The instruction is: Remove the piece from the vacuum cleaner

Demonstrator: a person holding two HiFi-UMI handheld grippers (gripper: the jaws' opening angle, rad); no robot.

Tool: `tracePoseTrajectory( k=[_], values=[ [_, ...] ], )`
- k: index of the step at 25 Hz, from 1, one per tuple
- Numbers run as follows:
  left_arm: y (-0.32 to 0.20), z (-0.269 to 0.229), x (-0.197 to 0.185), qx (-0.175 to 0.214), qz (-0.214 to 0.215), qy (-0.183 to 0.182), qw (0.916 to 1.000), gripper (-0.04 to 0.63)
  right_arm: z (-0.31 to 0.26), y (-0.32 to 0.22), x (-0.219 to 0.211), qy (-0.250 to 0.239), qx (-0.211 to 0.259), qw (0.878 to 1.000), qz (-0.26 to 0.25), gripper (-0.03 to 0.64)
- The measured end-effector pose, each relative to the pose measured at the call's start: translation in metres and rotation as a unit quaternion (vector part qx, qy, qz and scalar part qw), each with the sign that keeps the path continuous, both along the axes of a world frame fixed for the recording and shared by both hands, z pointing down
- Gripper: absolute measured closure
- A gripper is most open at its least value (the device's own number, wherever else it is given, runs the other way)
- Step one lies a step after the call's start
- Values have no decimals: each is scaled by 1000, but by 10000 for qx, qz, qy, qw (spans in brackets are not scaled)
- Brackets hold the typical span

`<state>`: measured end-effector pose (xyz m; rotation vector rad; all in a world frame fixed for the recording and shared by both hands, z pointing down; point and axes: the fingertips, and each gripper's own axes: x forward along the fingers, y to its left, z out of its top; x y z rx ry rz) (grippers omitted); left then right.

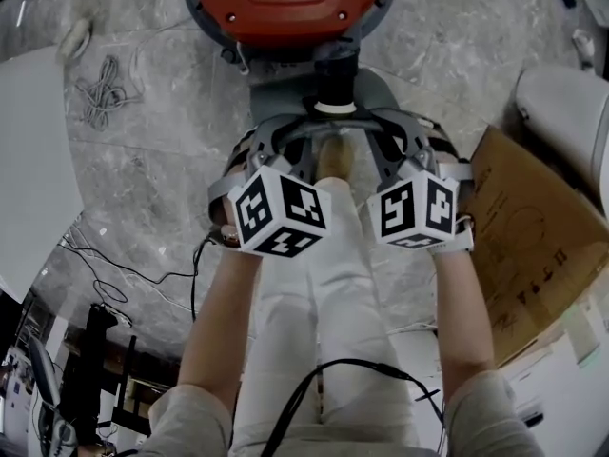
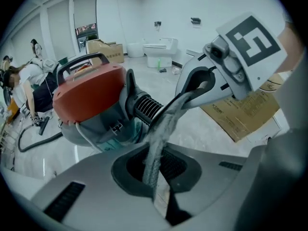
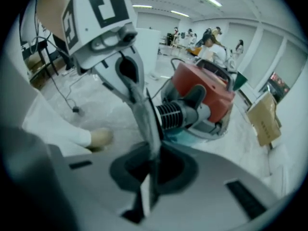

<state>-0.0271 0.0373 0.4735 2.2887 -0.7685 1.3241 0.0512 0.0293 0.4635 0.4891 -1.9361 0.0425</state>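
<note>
The red vacuum cleaner (image 1: 285, 3) stands on the floor ahead, its black ribbed hose stub (image 1: 335, 82) pointing toward me. A thin grey strip-like piece (image 1: 328, 128) spans just in front of the stub. My left gripper (image 1: 290, 146) is shut on its left end and my right gripper (image 1: 383, 146) on its right end. In the left gripper view the grey piece (image 2: 161, 143) runs from my left gripper (image 2: 161, 196) up to the other gripper's jaws, past the vacuum cleaner (image 2: 89, 93). The right gripper view mirrors this, with the grey piece (image 3: 144, 119), my right gripper (image 3: 147, 196) and the vacuum cleaner (image 3: 204, 88).
The floor is marble. A flattened cardboard box (image 1: 533, 246) lies at the right, a white fixture (image 1: 566, 112) beyond it. A coiled cable (image 1: 100, 89) and a white board (image 1: 29, 160) lie at the left. My white-trousered legs and shoe (image 1: 333, 160) are below the grippers. People stand far behind the vacuum.
</note>
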Motion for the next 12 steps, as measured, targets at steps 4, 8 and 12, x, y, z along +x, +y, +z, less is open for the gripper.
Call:
tracePoseTrajectory(
  k=[4, 8, 12],
  values=[
    [1, 9, 0, -81, -108, 87, 9999, 561, -7, 1, -1, 222, 71, 9997, 14, 592],
    [0, 14, -2, -114, -175, 61, 9998, 561, -11, 1, -5, 314, 34, 9993, 183, 592],
    [1, 18, 0, -173, -239, 82, 9995, 561, -10, 3, -5, 398, 31, 9989, 227, 592]
  ],
)
